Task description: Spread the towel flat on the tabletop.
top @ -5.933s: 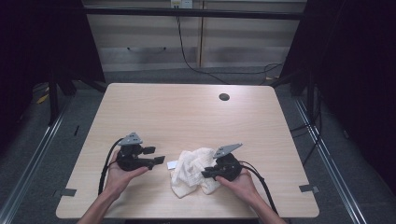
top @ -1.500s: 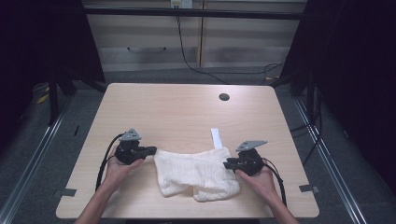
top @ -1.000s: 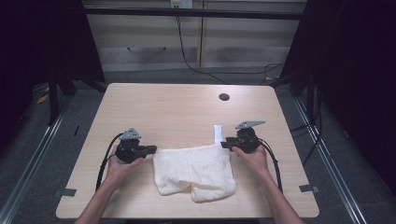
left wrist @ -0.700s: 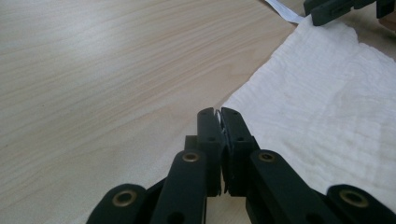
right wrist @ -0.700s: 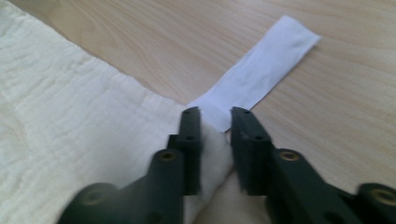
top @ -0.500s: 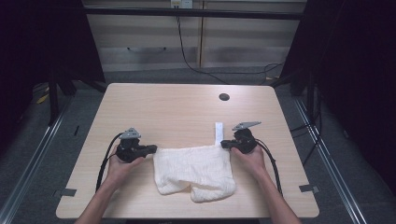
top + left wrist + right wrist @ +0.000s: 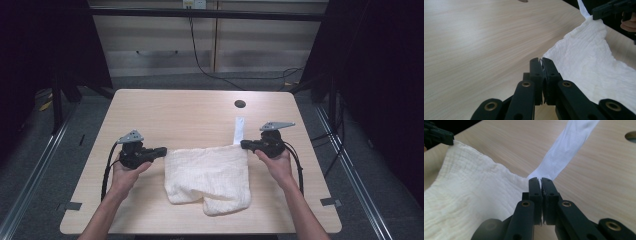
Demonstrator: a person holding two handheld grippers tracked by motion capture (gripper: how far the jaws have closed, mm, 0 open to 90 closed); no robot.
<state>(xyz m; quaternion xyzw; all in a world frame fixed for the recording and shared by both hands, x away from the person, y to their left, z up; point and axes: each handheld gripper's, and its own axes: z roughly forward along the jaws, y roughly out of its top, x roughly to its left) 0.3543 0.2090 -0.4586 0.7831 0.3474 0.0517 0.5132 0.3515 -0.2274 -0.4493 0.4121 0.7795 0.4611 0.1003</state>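
Observation:
A white crinkled cloth point(image 7: 207, 172) lies spread on the near half of the wooden table point(image 7: 190, 115), its far edge stretched straight between the two grippers. My left gripper point(image 7: 162, 150) is shut on the cloth's far left corner point(image 7: 546, 55). My right gripper point(image 7: 243, 144) is shut on the far right corner point(image 7: 530, 177), where a smooth white label strip point(image 7: 239, 129) runs away from the cloth towards the far side of the table. The cloth's near edge is uneven, with a lobe point(image 7: 225, 202) hanging lower at the right.
A round cable hole point(image 7: 240, 104) sits in the table near its far edge. Black cables trail from both grippers off the near side. Dark floor and metal rails point(image 7: 35, 165) flank the table; cabinets point(image 7: 210, 40) stand behind it.
The cloth went from a bunched heap to a spread sheet as the grippers drew apart. Over the last second the right gripper moved further away from the person, straightening the far edge.

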